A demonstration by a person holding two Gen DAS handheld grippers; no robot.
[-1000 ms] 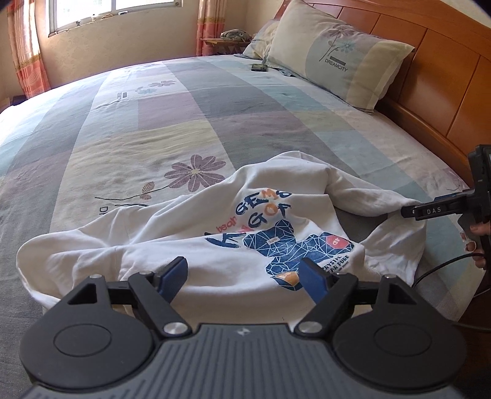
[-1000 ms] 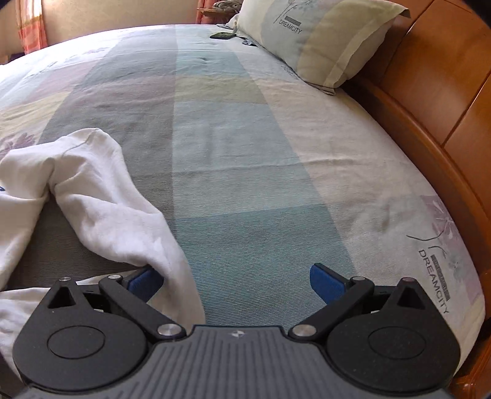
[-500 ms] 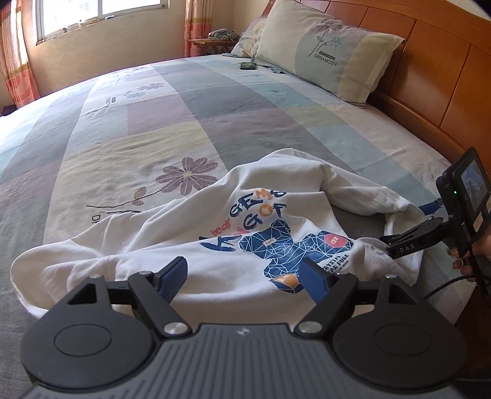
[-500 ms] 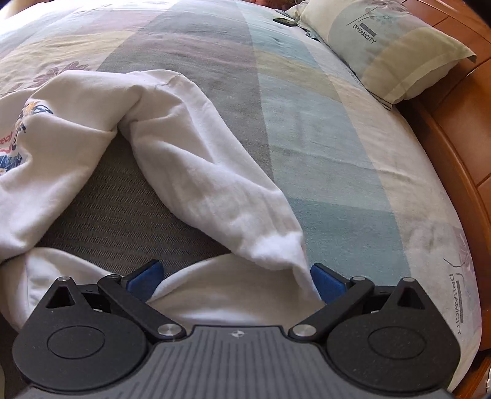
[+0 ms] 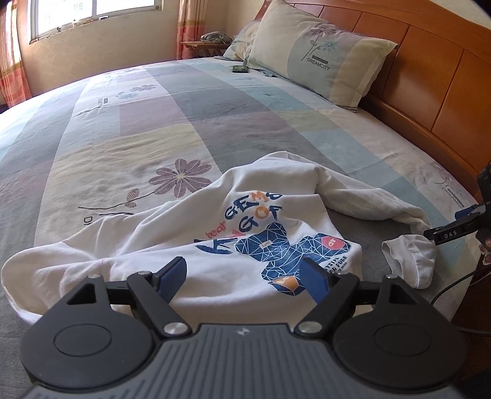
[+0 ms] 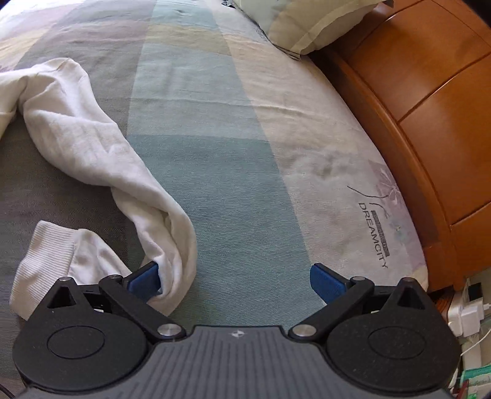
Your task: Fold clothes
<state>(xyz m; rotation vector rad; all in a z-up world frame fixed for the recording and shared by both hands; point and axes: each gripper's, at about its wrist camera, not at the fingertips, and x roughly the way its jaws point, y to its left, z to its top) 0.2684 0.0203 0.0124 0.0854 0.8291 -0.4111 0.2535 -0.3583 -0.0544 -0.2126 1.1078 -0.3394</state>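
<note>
A white sweatshirt (image 5: 245, 245) with a blue bear print lies crumpled on the bed near its front edge. My left gripper (image 5: 244, 277) hovers open just above the sweatshirt's lower hem, with nothing between the pads. One sleeve (image 6: 92, 138) trails right across the sheet, and its ribbed cuff (image 6: 43, 254) is doubled back toward the left. My right gripper (image 6: 236, 277) stands open low over the sheet; the sleeve's bend lies against its left pad (image 6: 144, 277), unpinched. In the left wrist view the right gripper (image 5: 443, 225) sits at the right edge by the cuff (image 5: 411, 261).
A wooden headboard (image 6: 429, 92) runs along the right side, with pillows (image 5: 322, 58) against it. A dark phone (image 5: 240, 68) lies far up the bed. A charger and cables (image 6: 463, 313) sit on the floor at the right. A window (image 5: 92, 15) is behind.
The right gripper swung left over the sleeve, then back right toward the headboard side. The sleeve end now lies curled with its cuff turned back. The left gripper stayed nearly still.
</note>
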